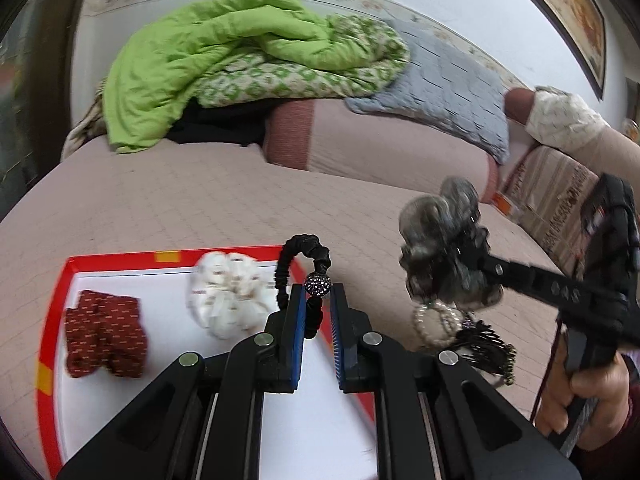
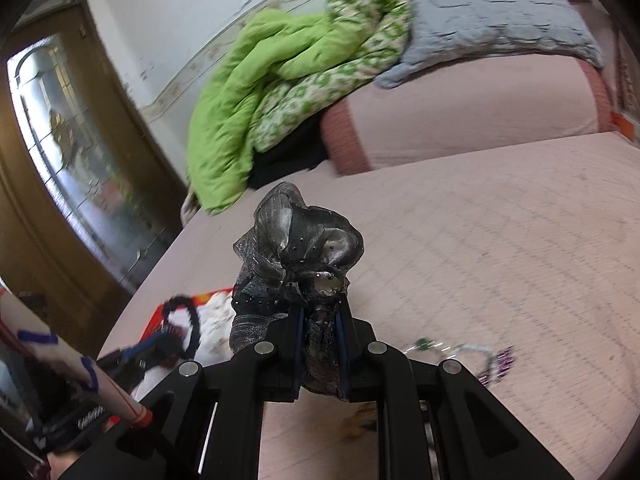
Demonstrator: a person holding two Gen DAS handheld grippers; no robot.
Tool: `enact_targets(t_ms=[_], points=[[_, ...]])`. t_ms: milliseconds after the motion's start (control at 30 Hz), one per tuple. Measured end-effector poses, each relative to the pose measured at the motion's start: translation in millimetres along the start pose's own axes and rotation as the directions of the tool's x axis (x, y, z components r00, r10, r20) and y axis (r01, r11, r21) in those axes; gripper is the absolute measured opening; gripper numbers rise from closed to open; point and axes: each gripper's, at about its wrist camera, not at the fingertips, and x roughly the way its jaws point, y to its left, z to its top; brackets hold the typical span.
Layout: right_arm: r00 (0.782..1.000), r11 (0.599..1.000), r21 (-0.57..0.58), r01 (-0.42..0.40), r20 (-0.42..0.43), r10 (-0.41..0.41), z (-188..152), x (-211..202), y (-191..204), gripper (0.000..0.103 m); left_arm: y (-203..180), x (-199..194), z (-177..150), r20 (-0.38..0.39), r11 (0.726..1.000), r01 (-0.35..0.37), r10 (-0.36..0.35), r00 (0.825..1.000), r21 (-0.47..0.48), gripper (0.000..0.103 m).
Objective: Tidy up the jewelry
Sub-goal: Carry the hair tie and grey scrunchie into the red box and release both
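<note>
Over the red-rimmed tray (image 1: 56,304) at lower left, the left gripper (image 1: 315,312) pinches a black beaded hair tie (image 1: 304,256), likely to drop it beside the white scrunchie (image 1: 228,296) and maroon scrunchie (image 1: 106,336); the right gripper (image 2: 320,336) clamps a grey fabric hair bow (image 2: 296,240), lifted clear of the bed (image 2: 500,240)

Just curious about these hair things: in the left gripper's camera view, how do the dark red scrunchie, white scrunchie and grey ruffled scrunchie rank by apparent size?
1. Grey ruffled scrunchie, though it hangs nearer the camera.
2. White scrunchie and dark red scrunchie: too alike to rank.
</note>
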Motion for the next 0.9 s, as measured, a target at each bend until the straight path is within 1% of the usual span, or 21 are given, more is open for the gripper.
enact_targets(t_ms=[167,400,633,900], points=[[0.998,0.998,-0.040,-0.043,-0.049,0.041,-12.4,12.5,21.3,0.015,31.2,-7.1,2.5,0.010,0.997,-0.057,0.057,0.998,-0.052,0.012],[0.988,0.993,-0.062,-0.101,-0.126,0.092,-30.4,29.0,42.7,0.015,67.2,-7.4,3.4,-0.008,0.986,-0.116,0.116,0.993,-0.122,0.012],[0.975,0.987,-0.083,-0.140,-0.183,0.123,-43.6,41.8,61.5,0.015,77.1,2.9,5.0,-0.034,0.979,-0.146,0.142,0.989,-0.142,0.012],[0.962,0.985,-0.075,-0.158,-0.235,0.136,-53.4,62.2,72.5,0.016,87.0,18.6,5.6,-0.077,0.968,-0.183,0.172,0.982,-0.174,0.012]])
